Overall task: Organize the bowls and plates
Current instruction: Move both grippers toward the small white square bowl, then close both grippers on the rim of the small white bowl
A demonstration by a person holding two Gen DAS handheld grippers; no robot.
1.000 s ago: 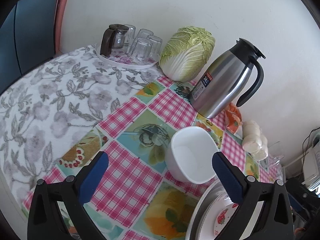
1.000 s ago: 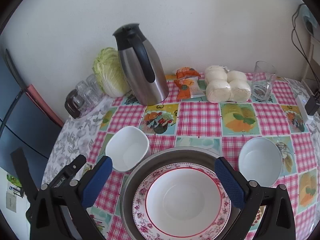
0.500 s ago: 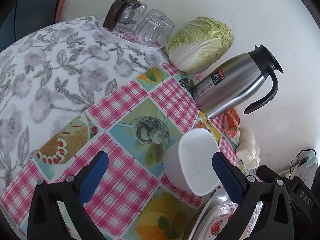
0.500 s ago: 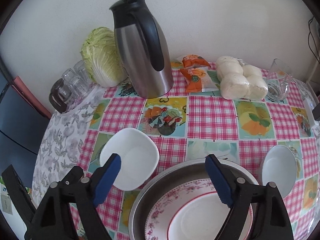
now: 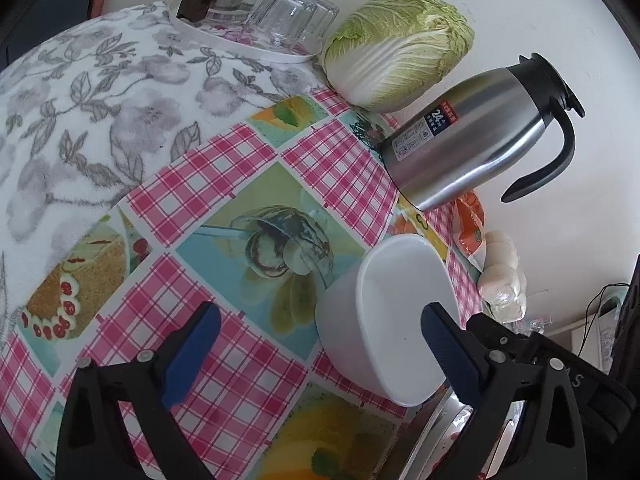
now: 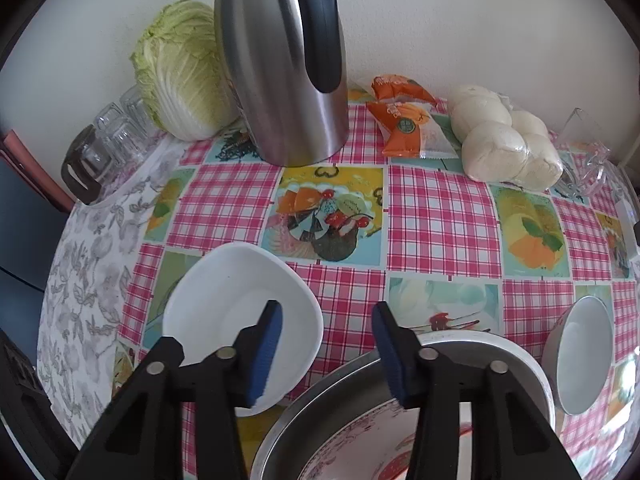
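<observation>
A white squarish bowl (image 5: 394, 320) sits on the checked tablecloth; in the right wrist view (image 6: 236, 312) it lies at the lower left. My left gripper (image 5: 320, 332) is open, its right finger over the bowl's mouth. My right gripper (image 6: 326, 344) is open but narrower, its left finger inside the bowl's rim, its right finger over the metal basin (image 6: 360, 384). The basin holds a floral plate (image 6: 360, 448). A round white bowl (image 6: 582, 354) sits at the right.
A steel thermos jug (image 6: 280, 60), a cabbage (image 6: 180, 72), orange snack packets (image 6: 408, 124), bagged buns (image 6: 504, 136) and a glass mug (image 6: 584, 160) stand along the wall. A tray of upturned glasses (image 5: 260, 12) sits far left on a floral cloth.
Both grippers have moved forward and down toward the white squarish bowl. My right gripper's jaws have narrowed, and its left finger now sits inside the bowl's rim.
</observation>
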